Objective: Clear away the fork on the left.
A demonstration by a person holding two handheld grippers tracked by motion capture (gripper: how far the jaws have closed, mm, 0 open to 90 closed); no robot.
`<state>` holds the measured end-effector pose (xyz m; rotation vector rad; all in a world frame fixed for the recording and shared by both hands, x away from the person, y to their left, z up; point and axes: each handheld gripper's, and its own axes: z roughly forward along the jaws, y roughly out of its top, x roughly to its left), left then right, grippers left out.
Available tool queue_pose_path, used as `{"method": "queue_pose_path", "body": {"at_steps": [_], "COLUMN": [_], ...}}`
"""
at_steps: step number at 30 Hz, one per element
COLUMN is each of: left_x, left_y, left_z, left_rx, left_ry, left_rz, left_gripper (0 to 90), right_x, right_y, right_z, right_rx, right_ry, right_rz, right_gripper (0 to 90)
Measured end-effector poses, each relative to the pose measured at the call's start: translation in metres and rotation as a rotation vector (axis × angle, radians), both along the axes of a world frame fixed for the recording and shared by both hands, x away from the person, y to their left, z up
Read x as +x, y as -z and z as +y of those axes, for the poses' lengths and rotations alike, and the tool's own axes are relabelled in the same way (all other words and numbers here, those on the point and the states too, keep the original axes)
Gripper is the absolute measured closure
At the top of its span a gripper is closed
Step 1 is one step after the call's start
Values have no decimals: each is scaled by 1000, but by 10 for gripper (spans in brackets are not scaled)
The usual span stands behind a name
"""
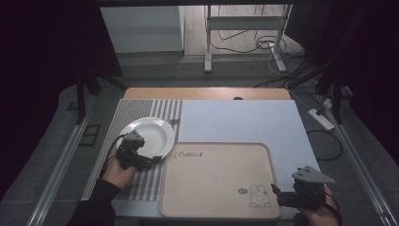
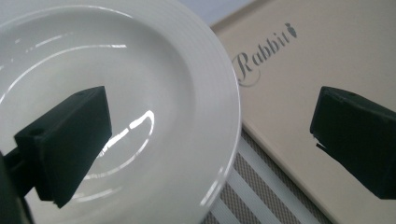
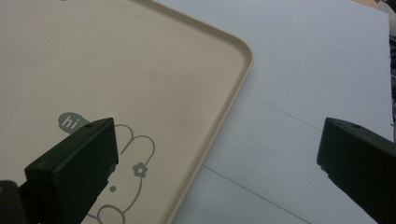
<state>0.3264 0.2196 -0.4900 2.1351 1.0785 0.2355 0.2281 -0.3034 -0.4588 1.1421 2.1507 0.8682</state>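
On table: plate (image 1: 147, 135) beside bare tray (image 1: 216, 181).
Left gripper (image 2: 212, 140) spread astride plate rim; right gripper (image 3: 217, 163) spread, holding nothing; plate seemingly unmoved.

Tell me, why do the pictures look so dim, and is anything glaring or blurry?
High view: dim, dark corners. Left gripper view: bright streaks of glare on the white plate, soft close-up focus. Right gripper view: even light on the tray, jaws slightly blurred.

striped mat (image 1: 141, 183), power strip (image 1: 321, 119); floor cables (image 1: 244, 44)
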Motion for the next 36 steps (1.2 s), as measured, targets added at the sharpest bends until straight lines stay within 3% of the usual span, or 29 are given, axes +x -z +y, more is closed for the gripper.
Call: {"method": "queue_pose_path", "body": {"at_steps": [13,36], "left_x": [34,93], "left_y": [-2,5], "left_z": [-13,-37], "left_rx": [20,19], "left_ry": [7,50], "left_rz": [-24,5], "left_gripper": [4,0], "right_x": [0,0], "right_y": [0,1], "right_z": [0,1], "right_rx": [-4,-16], "right_ry": [-5,-8], "right_rz": [2,4], "right_gripper": [0,0]}}
